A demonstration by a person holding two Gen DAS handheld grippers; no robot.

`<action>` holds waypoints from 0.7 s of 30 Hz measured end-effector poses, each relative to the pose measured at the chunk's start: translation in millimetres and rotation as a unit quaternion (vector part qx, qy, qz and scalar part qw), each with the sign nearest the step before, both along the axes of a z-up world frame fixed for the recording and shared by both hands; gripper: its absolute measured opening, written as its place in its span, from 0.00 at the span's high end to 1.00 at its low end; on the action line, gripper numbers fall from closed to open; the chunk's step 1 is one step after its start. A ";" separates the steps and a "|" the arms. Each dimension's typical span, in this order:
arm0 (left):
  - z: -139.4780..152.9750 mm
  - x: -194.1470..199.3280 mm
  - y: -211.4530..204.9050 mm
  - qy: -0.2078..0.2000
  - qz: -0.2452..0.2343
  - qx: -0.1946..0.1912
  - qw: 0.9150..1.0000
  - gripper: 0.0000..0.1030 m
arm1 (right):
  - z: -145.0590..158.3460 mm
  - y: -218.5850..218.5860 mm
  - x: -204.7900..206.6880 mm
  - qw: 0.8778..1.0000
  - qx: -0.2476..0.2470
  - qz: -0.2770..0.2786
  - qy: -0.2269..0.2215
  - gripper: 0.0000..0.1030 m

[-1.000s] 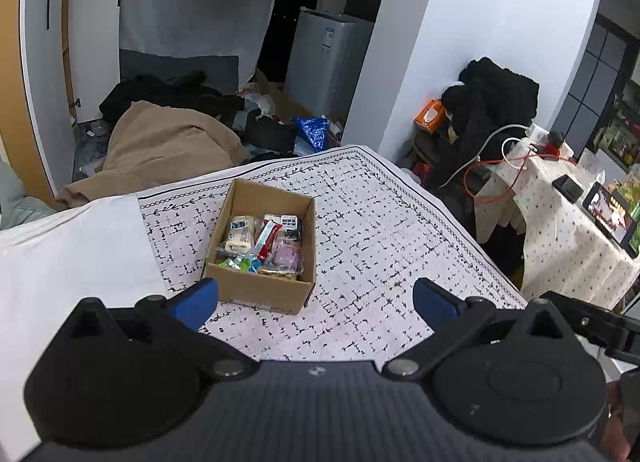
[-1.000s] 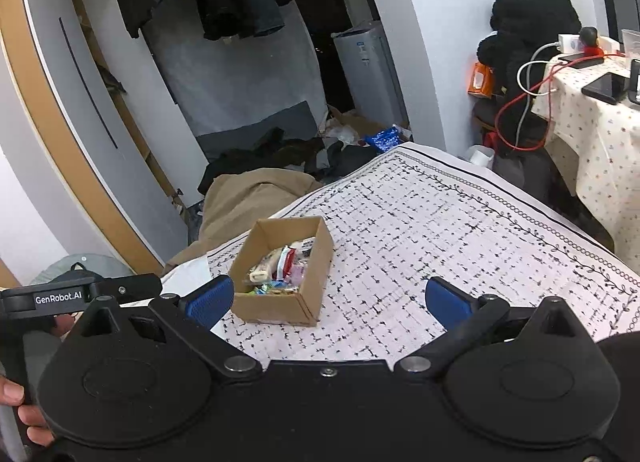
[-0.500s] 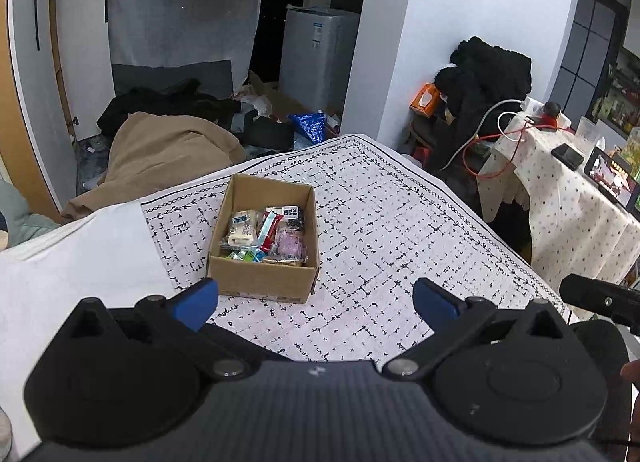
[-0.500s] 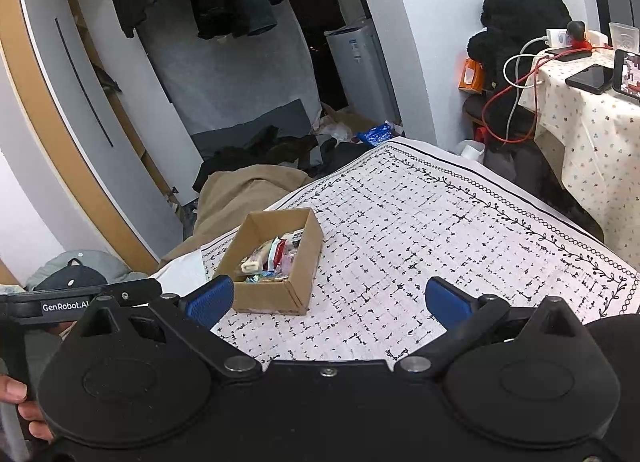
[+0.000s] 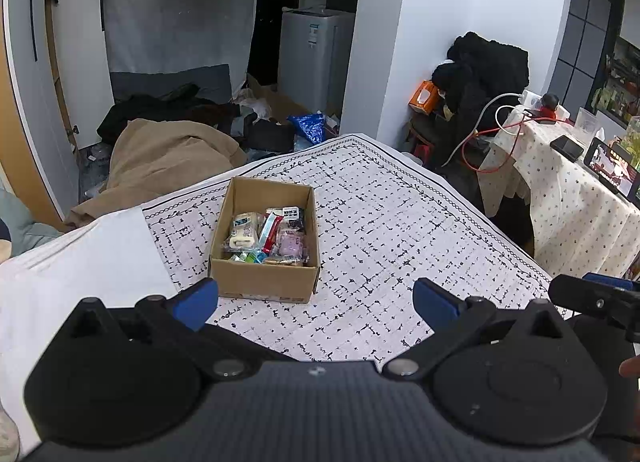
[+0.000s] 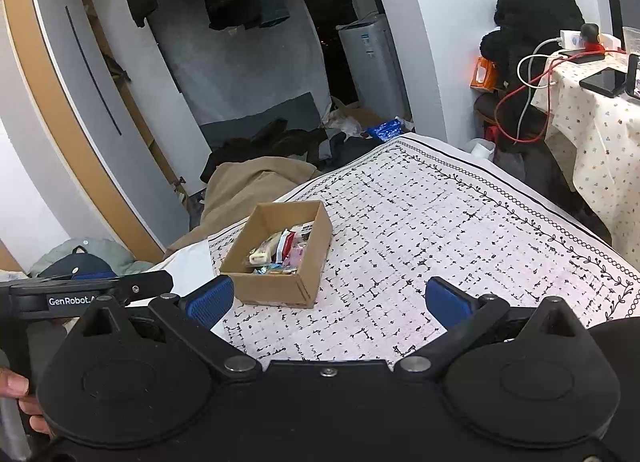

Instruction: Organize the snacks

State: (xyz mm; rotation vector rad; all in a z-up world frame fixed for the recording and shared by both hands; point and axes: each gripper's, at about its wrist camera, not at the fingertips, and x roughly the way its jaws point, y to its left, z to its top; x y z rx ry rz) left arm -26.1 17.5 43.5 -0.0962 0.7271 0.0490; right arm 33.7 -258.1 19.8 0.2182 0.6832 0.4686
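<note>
Snacks (image 5: 267, 237) lie packed in a cardboard box (image 5: 262, 282) (open-topped) on the patterned bedspread (image 5: 400, 246); left tongs (image 5: 316, 302) and right tongs (image 6: 328, 302) both spread wide, holding nothing.

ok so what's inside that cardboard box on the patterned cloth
The cardboard box holds a loose pile of wrapped snacks: a cream packet, a red-and-white stick, a pink pouch and a green-blue wrapper. Whatever lies beneath them, and the box floor, is covered.
</note>
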 end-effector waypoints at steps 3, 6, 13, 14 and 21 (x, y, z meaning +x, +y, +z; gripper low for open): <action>-0.1 0.5 0.0 0.000 0.000 0.000 1.000 0.00 | 0.9 1.0 -0.4 1.000 -0.001 0.004 -0.001 0.00; -0.1 0.4 0.2 0.000 0.000 0.001 1.000 0.00 | 1.7 2.2 -0.1 1.000 -0.002 0.005 -0.001 0.00; 0.0 0.0 1.3 0.001 0.001 0.000 1.000 0.00 | 1.7 3.3 -0.3 1.000 -0.004 0.004 -0.001 0.00; 0.2 -0.4 1.4 0.001 0.001 -0.001 1.000 0.00 | 1.8 3.4 -0.4 1.000 -0.003 0.004 -0.001 0.00; 1.6 -0.9 2.9 0.000 -0.004 -0.001 1.000 0.00 | 1.8 3.6 0.3 1.000 -0.006 0.006 -0.001 0.00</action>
